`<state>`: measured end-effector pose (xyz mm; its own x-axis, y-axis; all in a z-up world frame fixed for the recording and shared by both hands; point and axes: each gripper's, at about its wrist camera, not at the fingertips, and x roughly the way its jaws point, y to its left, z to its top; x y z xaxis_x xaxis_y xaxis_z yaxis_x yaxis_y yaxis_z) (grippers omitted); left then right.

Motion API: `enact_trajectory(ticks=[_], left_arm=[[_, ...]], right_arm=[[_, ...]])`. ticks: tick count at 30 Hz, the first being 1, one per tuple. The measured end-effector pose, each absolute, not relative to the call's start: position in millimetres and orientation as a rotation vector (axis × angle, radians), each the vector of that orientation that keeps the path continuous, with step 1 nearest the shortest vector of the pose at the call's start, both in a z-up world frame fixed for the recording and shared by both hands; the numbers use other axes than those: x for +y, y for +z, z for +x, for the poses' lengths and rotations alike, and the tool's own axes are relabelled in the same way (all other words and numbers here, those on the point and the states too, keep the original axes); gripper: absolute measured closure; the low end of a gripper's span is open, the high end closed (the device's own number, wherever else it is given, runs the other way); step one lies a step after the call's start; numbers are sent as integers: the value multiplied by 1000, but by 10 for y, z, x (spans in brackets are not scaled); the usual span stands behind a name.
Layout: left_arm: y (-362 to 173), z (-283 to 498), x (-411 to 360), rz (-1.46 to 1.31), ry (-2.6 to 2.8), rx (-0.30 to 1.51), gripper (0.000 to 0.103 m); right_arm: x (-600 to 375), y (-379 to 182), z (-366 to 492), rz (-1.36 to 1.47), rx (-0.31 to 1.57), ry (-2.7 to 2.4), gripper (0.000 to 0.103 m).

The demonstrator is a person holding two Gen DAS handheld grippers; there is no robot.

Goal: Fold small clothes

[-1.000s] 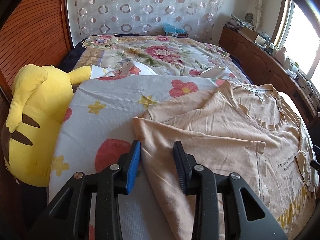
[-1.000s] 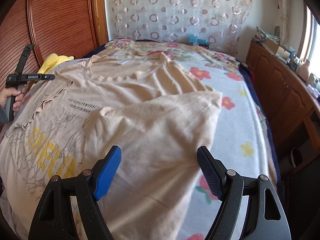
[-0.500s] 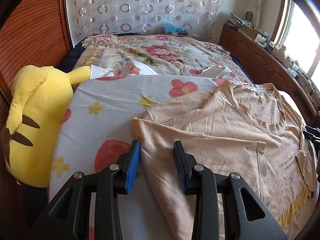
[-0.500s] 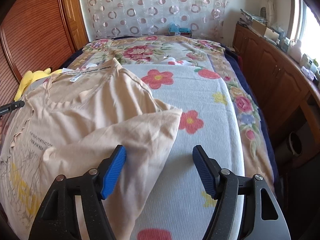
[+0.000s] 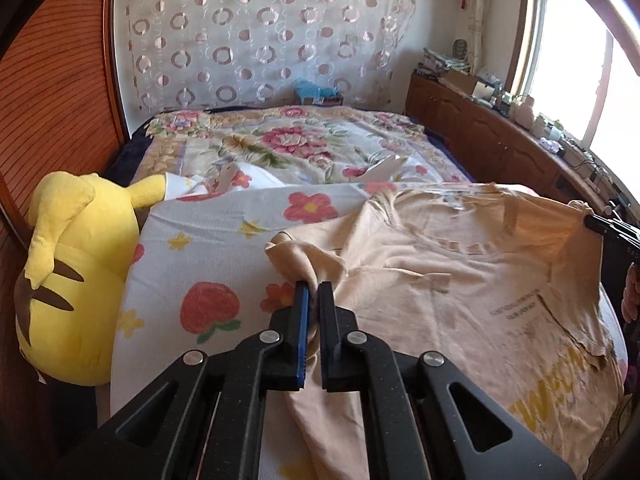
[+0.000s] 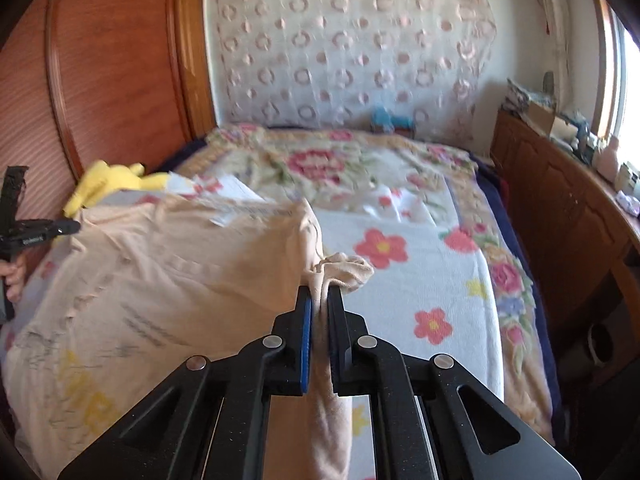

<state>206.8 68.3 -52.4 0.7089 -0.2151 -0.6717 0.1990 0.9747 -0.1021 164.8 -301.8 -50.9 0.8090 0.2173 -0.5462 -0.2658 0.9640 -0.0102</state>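
Yellow plush toy [image 5: 68,280] lies at the left edge of the bed [image 5: 280,148], just beside the flower-printed blanket [image 5: 208,256] that carries the work; a wooden cabinet [image 6: 560,216] runs along the right side, its top crowded with small items too blurred to name. Nothing lies on the peach T-shirt [image 5: 460,280], which is spread across the blanket, wrinkled, with yellow lettering and a small line of dark text on its chest. The left gripper [image 5: 314,288] has just closed and is clamped on a bunched sleeve, probably; the right gripper [image 6: 319,294] has likewise just closed on the opposite bunched edge.
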Motion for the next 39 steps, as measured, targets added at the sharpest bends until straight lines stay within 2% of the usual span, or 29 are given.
enact_trajectory(ticks=[8,18,24,31,33,35,37,38,39], left_arm=[[-178,923,868,-47,-285,583,98],[-291,111,1102,-106,-290,586,98],[-264,-158,1075,-78,-280,597,98],[-699,-74,1023,-57,-276,738,98],[-691,-107,1033,-47,-266,737,93],[-640,-125,1037,-35,-253,718,79],[-576,-125,1060,-21,-231,696,73],[-544,-121,1072,-24,-230,686,66],[-518,-112,1095,-30,-232,679,65]], right_arm=[[-3217,-309,420,-71,456,333,96],[-3736,-415,-802,-34,494,305,96],[-3623,-243,-1012,-61,540,302,96],[-3517,-602,-842,-112,706,276,96],[-3517,-634,-756,-100,729,272,96],[-3538,-588,-664,-88,735,265,95],[-3526,-511,-661,-97,731,265,90],[-3521,-479,-610,-106,727,261,90],[-3512,-461,-595,-114,723,254,89]])
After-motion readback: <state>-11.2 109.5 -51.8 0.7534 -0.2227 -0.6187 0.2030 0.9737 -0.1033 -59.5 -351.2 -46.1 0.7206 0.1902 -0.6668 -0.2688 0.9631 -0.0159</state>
